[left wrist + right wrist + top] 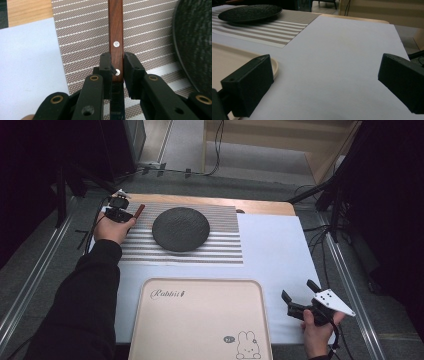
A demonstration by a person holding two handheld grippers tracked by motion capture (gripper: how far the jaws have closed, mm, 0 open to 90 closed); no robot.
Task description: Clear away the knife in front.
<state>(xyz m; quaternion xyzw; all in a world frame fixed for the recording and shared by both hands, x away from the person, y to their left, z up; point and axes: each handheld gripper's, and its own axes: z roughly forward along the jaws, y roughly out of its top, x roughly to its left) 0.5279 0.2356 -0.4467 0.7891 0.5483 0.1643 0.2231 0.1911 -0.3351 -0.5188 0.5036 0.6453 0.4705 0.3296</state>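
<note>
My left gripper is shut on a brown wooden handle with silver rivets, probably of a piece of cutlery. In the left gripper view the handle stands between the two black pads above the striped placemat. In the high view the wooden handle sticks out past the gripper at the placemat's left edge, left of the black round plate. My right gripper stands open at the table's near right, its jaws wide apart over the white table cover with nothing between them.
A beige tray with a rabbit print lies at the near middle; its rim shows beside the right gripper's left jaw. The black plate sits far off in the right gripper view. Cables and stands surround the table.
</note>
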